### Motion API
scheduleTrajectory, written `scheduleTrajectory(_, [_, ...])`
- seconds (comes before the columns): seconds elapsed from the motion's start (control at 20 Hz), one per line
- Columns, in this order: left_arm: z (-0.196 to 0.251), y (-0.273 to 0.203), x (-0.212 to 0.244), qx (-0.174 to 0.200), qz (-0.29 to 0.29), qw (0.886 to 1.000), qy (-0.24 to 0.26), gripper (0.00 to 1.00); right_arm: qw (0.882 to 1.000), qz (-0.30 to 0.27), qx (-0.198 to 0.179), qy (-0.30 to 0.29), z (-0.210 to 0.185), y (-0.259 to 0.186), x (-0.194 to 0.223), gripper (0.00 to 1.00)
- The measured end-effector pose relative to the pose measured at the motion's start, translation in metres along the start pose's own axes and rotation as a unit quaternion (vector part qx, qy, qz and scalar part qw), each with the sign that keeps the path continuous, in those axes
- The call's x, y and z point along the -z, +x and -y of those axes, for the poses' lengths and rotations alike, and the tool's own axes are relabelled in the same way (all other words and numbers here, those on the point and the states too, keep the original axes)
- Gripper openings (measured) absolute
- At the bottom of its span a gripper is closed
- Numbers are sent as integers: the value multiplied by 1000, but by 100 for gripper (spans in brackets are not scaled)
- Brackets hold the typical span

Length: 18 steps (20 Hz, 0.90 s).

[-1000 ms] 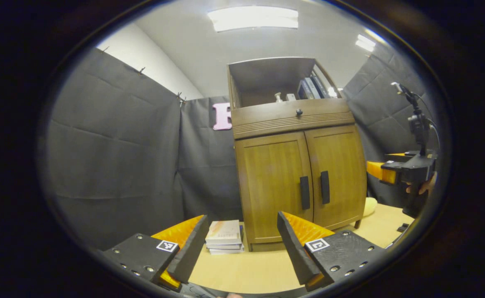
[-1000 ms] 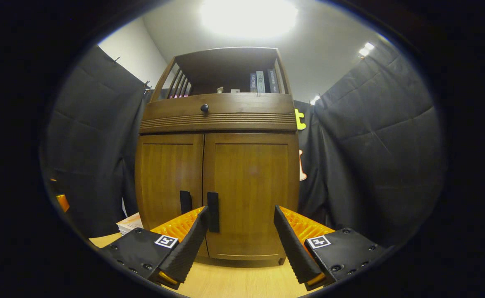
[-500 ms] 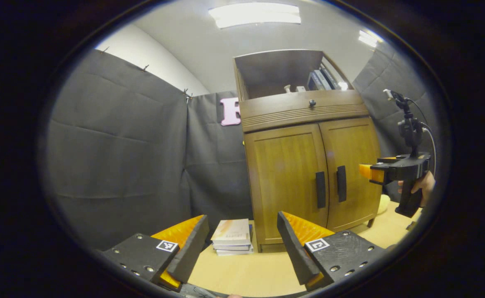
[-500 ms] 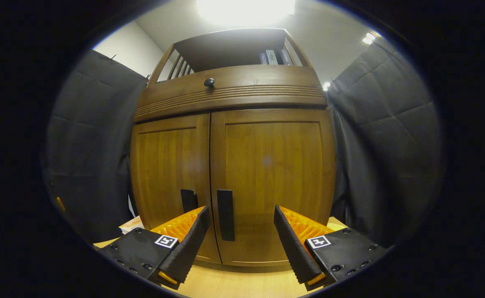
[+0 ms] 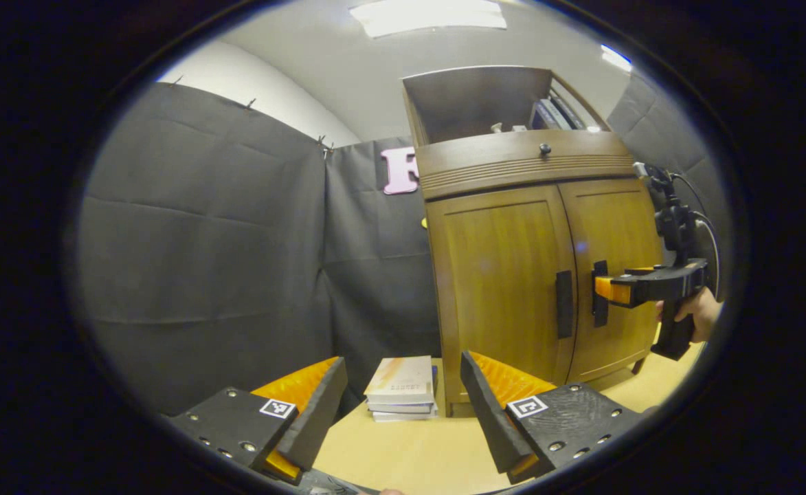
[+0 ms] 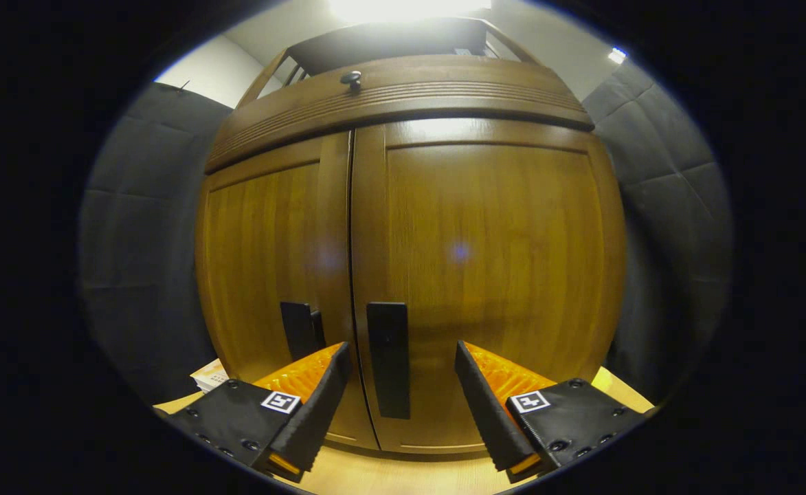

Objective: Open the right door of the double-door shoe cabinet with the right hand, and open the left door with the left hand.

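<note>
1. Between the fingers of the right tongs (image 6: 399, 405), in the right gripper view, stands the dark handle (image 6: 388, 359) of the right door (image 6: 485, 275). These tongs are spread wide and released; they hold nothing, and I cannot tell whether a finger touches the door yet.
2. The left finger sits very near the seam between the two doors. If the tongs close there, I judge they could also catch the left door's handle (image 6: 301, 328), which is just beside, or slide off the narrow bar.
3. A pull that is straight and not along the hinge arc could make the grasp slip, or drag the shoe cabinet (image 5: 536, 247) on the tabletop (image 5: 403, 454).
4. The left tongs (image 5: 403, 405) are also wide apart and empty, well apart from the left door (image 5: 506, 282), which is closed like the right one.
5. A stack of books (image 5: 403, 387) lies on the tabletop beside the cabinet; the left door may meet it when swinging.
</note>
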<state>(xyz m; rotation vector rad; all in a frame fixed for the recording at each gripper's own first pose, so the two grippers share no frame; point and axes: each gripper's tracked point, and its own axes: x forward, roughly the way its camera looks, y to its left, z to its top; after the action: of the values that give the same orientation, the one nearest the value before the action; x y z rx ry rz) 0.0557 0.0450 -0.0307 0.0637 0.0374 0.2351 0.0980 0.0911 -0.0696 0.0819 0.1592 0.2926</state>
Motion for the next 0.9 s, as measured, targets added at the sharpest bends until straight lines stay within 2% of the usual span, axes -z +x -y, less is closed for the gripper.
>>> scheduleTrajectory(0.1, [-2, 2, 1, -6, -4, 1000, 2, 95, 1000, -16, -1, 9, -2, 6, 6, 84])
scheduleTrajectory(0.2, [-6, 5, 5, -12, -6, 1000, 5, 95, 1000, -25, -3, 19, -4, 8, 9, 88])
scheduleTrajectory(0.25, [-7, 7, 7, -15, -7, 1000, 7, 95, 999, -25, 0, 22, -5, 13, 10, 84])
scheduleTrajectory(0.35, [-13, 8, 10, -21, -11, 1000, 9, 95, 999, -25, 4, 27, -5, 20, 9, 56])
scheduleTrajectory(0.4, [-15, 7, 10, -24, -12, 1000, 9, 95, 999, -24, 0, 31, -8, 23, 7, 48])
scheduleTrajectory(0.6, [-23, 2, 11, -29, -15, 999, 9, 96, 1000, -30, 3, -1, -5, 21, 8, 22])
scheduleTrajectory(0.65, [-22, 0, 10, -29, -14, 999, 9, 96, 1000, -29, 1, 8, -6, 17, 7, 25])
scheduleTrajectory(0.7, [-22, -2, 9, -29, -12, 999, 8, 96, 999, -36, 0, 6, -8, 18, 11, 10])
scheduleTrajectory(0.75, [-22, -4, 8, -27, -11, 1000, 7, 96, 999, -32, 1, 2, -7, 16, 8, 13])
scheduleTrajectory(0.8, [-22, -5, 7, -26, -9, 1000, 7, 96, 999, -36, 0, 2, -8, 15, 10, 10])
scheduleTrajectory(0.9, [-21, -8, 4, -21, -5, 1000, 7, 96, 999, -35, -5, 6, -8, 7, 7, 10])
